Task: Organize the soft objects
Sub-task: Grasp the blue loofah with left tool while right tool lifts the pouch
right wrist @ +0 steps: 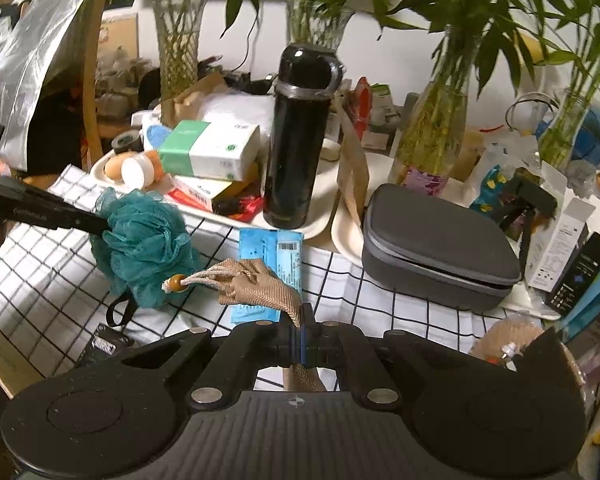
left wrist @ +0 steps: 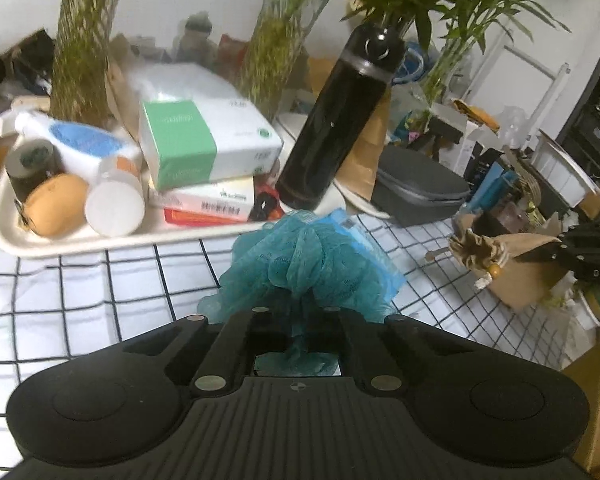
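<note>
Closed tight on teal mesh, the left gripper pinches a fold of the loofah — a ruffled, netted puff, soft and bunched, that rests on the cloth in front of the tray. From the right wrist the same loofah shows the left gripper's dark fingers entering it from the left, and a black cord loop hanging at its lower edge.

Equally closed, the right gripper clamps a tan pouch of woven herringbone fabric, gathered at the neck by a drawstring with a wooden bead; the pouch hangs above the cloth, close beside the loofah. In the left view the pouch is seen at the right, held by the dark fingers there.

Under both lies a flat blue packet, glossy plastic with a barcode, partly covered by the pouch in one view and by the loofah in the other. The cloth is white with a thin black grid, slightly wrinkled. Behind stand a tall black flask, smooth and cylindrical, and a grey zipped case with rounded corners, on a pale plate.
</note>
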